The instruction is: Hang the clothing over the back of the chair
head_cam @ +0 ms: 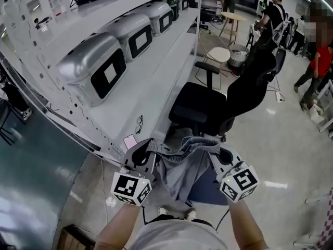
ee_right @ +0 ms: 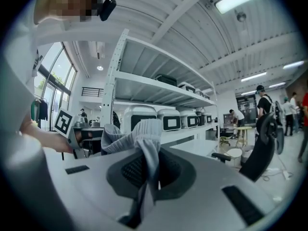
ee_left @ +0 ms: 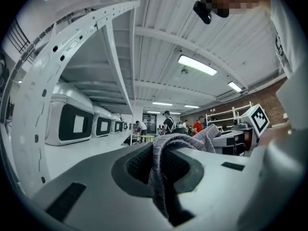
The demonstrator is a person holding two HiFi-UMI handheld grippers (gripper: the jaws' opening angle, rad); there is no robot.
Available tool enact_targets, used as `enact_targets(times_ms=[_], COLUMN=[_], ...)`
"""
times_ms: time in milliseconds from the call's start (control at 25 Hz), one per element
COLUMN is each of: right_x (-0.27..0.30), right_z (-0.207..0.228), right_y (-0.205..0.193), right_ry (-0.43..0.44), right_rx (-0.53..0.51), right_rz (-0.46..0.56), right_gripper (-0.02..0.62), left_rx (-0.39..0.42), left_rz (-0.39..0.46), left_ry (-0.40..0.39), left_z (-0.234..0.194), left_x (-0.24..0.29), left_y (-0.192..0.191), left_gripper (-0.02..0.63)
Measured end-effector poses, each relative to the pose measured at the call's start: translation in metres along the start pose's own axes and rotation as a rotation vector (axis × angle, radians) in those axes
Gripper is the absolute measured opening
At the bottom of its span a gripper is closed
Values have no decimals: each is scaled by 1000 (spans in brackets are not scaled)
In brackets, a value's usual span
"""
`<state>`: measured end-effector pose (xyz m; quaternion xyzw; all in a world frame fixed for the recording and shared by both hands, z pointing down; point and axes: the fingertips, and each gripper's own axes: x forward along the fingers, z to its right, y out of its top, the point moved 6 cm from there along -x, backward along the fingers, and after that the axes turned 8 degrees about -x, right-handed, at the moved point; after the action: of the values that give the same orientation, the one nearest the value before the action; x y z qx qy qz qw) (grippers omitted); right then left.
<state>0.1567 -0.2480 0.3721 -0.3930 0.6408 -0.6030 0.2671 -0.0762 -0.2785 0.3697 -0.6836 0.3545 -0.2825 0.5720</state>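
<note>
A grey garment (head_cam: 183,163) hangs stretched between my two grippers, its waistband bunched along the top. My left gripper (head_cam: 147,151) is shut on the garment's left edge, and the ribbed grey cloth (ee_left: 166,162) is pinched between its jaws. My right gripper (head_cam: 218,152) is shut on the right edge, with the cloth (ee_right: 147,148) folded over its jaws. A black office chair (head_cam: 223,100) with armrests stands just beyond the garment, its seat toward the bench and its tall back (head_cam: 255,87) on the right. The chair's back (ee_right: 262,143) also shows at the right of the right gripper view.
A long white bench (head_cam: 140,92) with shelves runs along the left, carrying several grey machines (head_cam: 96,69). A pink phone (head_cam: 129,141) and glasses (head_cam: 139,124) lie near its edge. Round stools (head_cam: 218,54) and people (head_cam: 273,17) stand farther back. A dark mat (head_cam: 205,189) lies on the floor.
</note>
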Motion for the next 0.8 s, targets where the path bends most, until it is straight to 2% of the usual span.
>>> enact_targets(times_ms=[480,800], right_x=[37,59], right_z=[24,23], right_y=[-67,-129], right_ry=[-15,-89], right_rx=[54,4], right_rz=[-122,-211], right_gripper=[18,18], left_rx=[3,-39], left_rz=[-136,-245], left_ry=[20,36], left_z=[-29,-44], left_x=[41,59], left_y=[-61,-122], left_gripper=[32,32])
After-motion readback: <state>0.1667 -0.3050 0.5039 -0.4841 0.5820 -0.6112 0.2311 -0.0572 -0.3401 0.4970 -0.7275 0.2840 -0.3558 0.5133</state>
